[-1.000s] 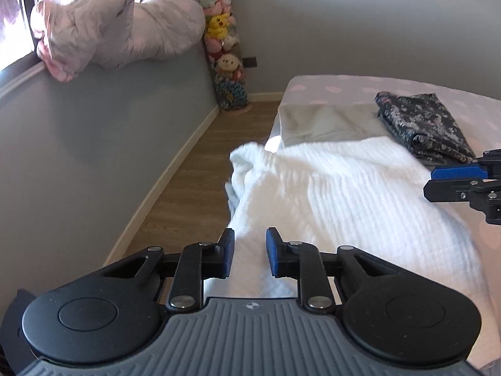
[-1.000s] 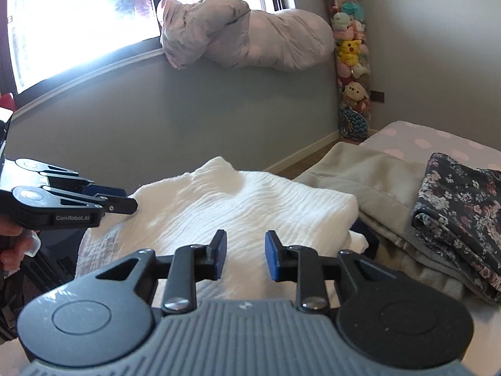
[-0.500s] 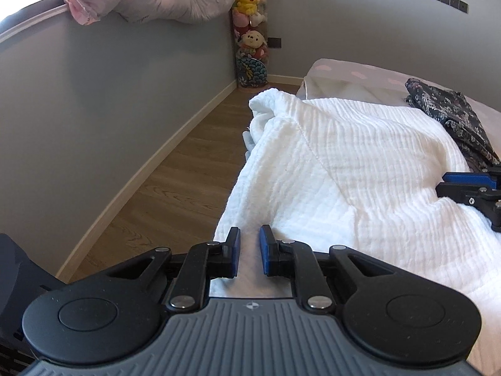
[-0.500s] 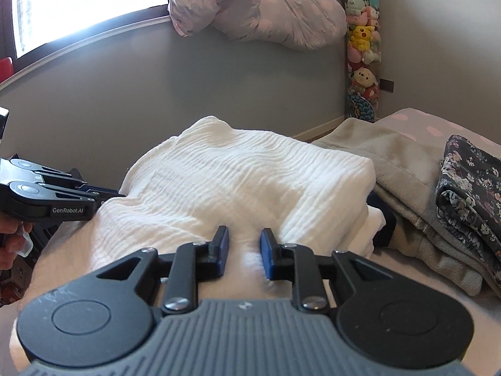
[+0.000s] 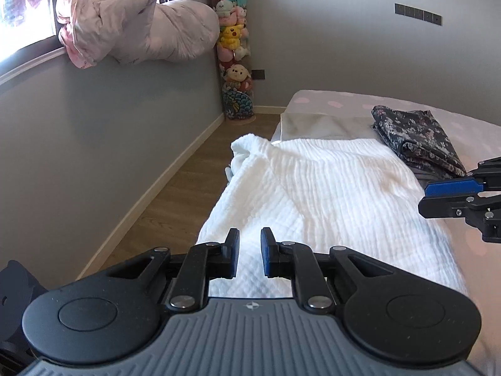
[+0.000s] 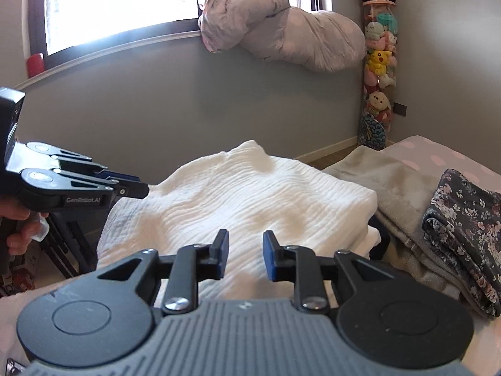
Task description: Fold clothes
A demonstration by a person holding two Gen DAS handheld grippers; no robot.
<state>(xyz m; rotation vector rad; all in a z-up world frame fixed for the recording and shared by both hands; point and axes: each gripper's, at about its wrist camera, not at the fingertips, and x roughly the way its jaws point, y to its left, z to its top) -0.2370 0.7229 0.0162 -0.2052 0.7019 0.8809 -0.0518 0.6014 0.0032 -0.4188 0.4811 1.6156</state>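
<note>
While the white crinkled cloth (image 5: pixel 325 194) lies partly doubled over on the bed (image 5: pixel 469 131), both jaws stand parted w/ nothing held: left hand-held gripper (image 5: pixel 250 252) at its 6 o'clock edge, right hand-held gripper (image 6: pixel 242 255) alongside. Looks light, soft, floppy, non-slip; pinch corners/hem. Folded floral garment (image 5: pixel 416 138) sits at 2 o'clock.

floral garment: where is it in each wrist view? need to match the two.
Left wrist: the floral garment lies right of centre, folded on the bed, beyond the white cloth.
Right wrist: the floral garment is at the right edge, folded on a grey cloth.
Shared landmark: the plush toy column in the room corner, also at upper right in the right wrist view.
</note>
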